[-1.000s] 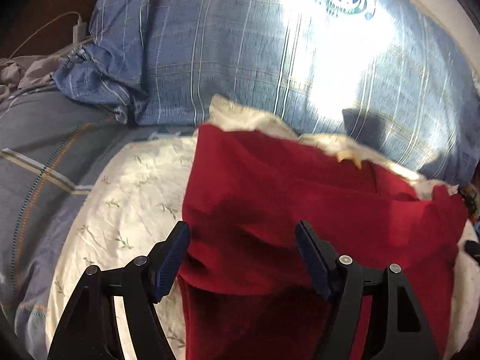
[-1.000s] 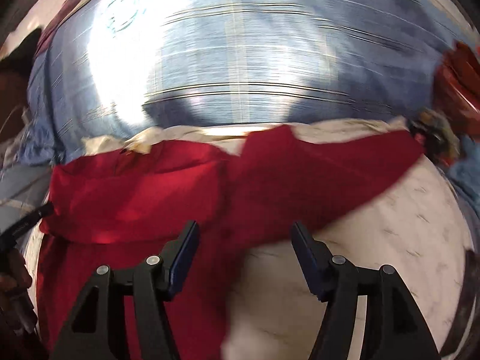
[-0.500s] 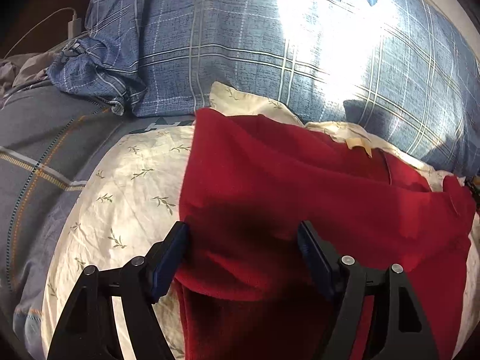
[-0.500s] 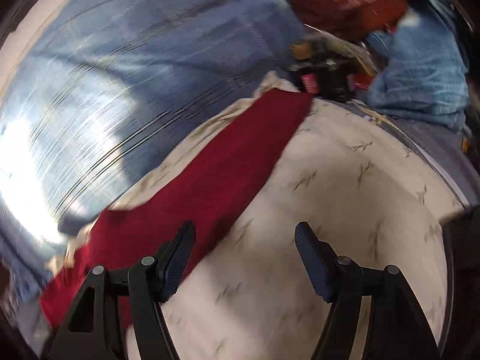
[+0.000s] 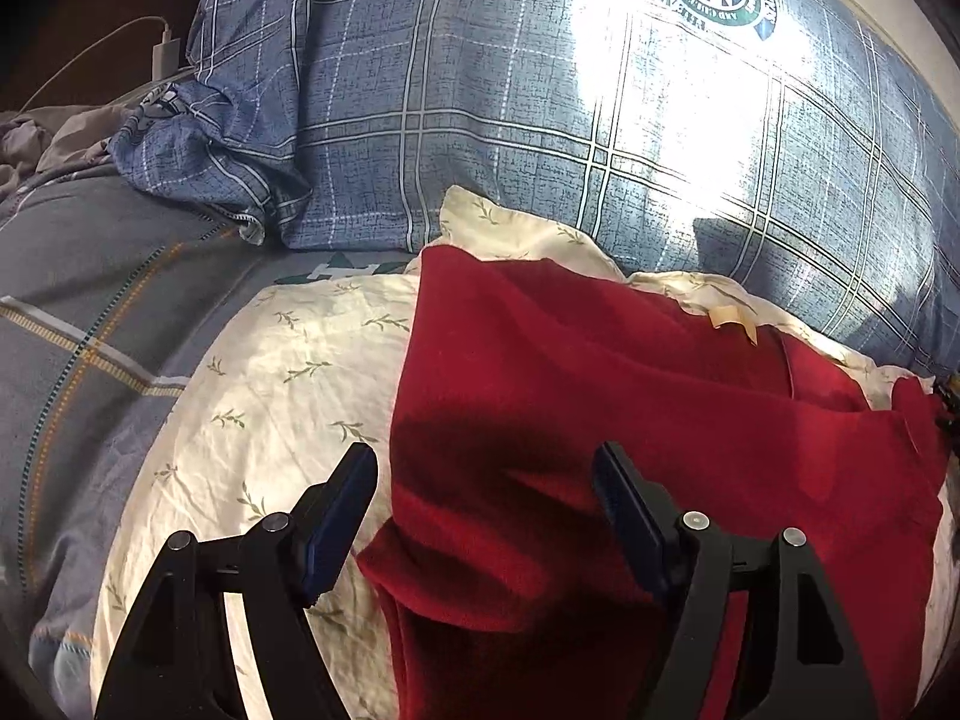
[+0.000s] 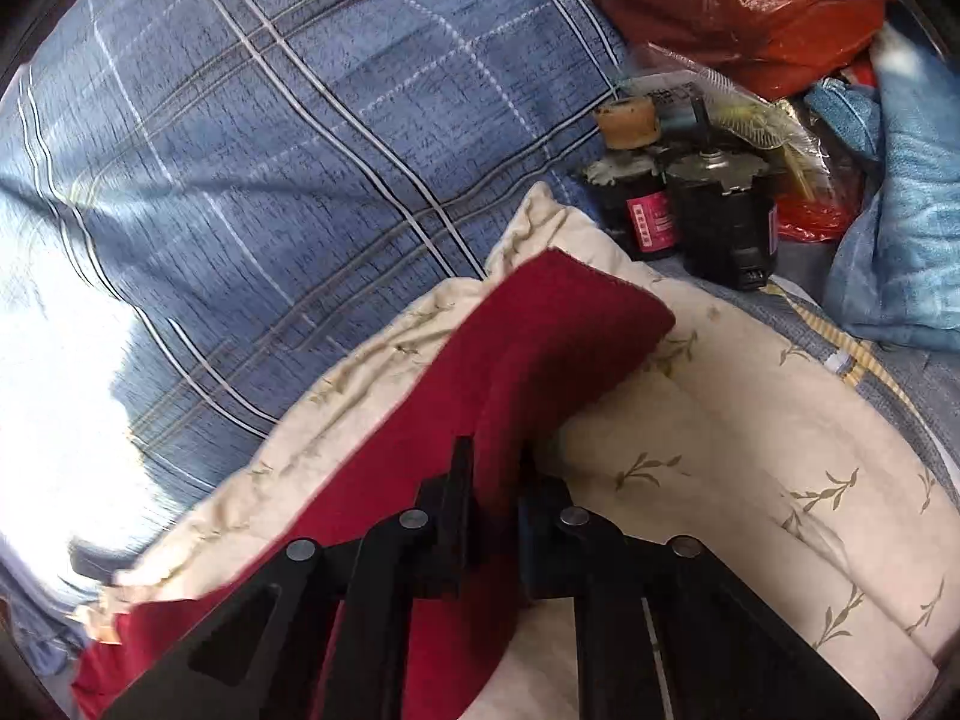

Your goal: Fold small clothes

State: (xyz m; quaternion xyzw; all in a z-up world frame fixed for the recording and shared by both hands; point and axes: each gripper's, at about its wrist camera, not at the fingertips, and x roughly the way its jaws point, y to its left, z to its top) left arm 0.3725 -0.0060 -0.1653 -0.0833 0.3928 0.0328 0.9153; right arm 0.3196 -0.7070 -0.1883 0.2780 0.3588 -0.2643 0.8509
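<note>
Red garment (image 5: 630, 396) lies on a cream pillow (image 5: 270, 396); right tool (image 6: 495, 480) has just clamped its sleeve, left tool (image 5: 486, 510) gapes wide above it.

Soft cloth everywhere, hard plastic only on the tools

The red garment (image 5: 630, 408) is matt, fuzzy knit; the cream leaf-print pillow (image 5: 282, 396) is crumpled cotton; the blue plaid pillow (image 5: 510, 138) is woven cloth with a slight sheen in the sun. A red plastic bag (image 6: 738, 6) is glossy and crinkled. The left gripper (image 5: 485, 513) is matt black plastic with ribbed blue pads (image 5: 339, 516).
</note>
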